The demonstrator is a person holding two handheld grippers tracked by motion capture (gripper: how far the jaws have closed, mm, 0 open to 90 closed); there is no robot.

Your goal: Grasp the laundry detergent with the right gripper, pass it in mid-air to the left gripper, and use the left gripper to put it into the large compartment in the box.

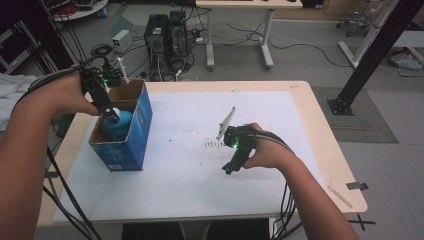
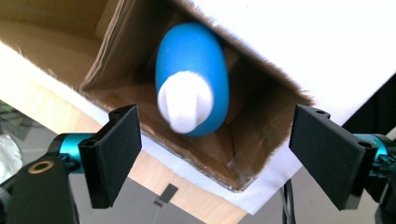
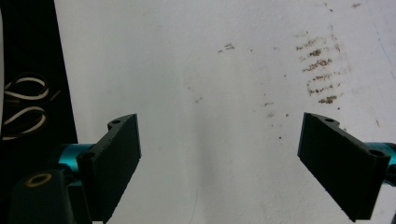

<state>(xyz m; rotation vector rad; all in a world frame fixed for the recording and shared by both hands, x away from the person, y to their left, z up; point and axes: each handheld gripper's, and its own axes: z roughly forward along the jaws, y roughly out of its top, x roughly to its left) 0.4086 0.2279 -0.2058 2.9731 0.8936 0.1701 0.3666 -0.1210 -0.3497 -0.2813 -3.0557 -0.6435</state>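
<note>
White stained sheet (image 1: 180,150) over wooden table (image 1: 320,130); both tools (image 2: 215,154) (image 3: 217,163) spread, computer towers (image 1: 165,37) behind.

High view overhead, tongs views close — sharing table (image 1: 300,100)

A: Item one, left gripper (image 2: 215,154)?
B: Two flat black rectangular jaws, matte, each on a turquoise metal cylinder; small screw holes at the jaw tops. Black body at lower left bearing a brass-coloured ring. In the high view, left gripper (image 1: 111,116): black frame, green indicator light, white three-cornered plate on top.

A: Item two, right gripper (image 3: 219,163)?
B: Same pattern: black jaws, turquoise mounts, brass-ringed black block. In the high view, right gripper (image 1: 229,169): black housing, green light, grey three-cornered plate.

A: Cables?
B: Black, several per gripper, running back along each forearm.

A: Clothing?
B: Forearms bare; no sleeve in view on the left hand (image 1: 75,95) or the right hand (image 1: 267,150).
</note>
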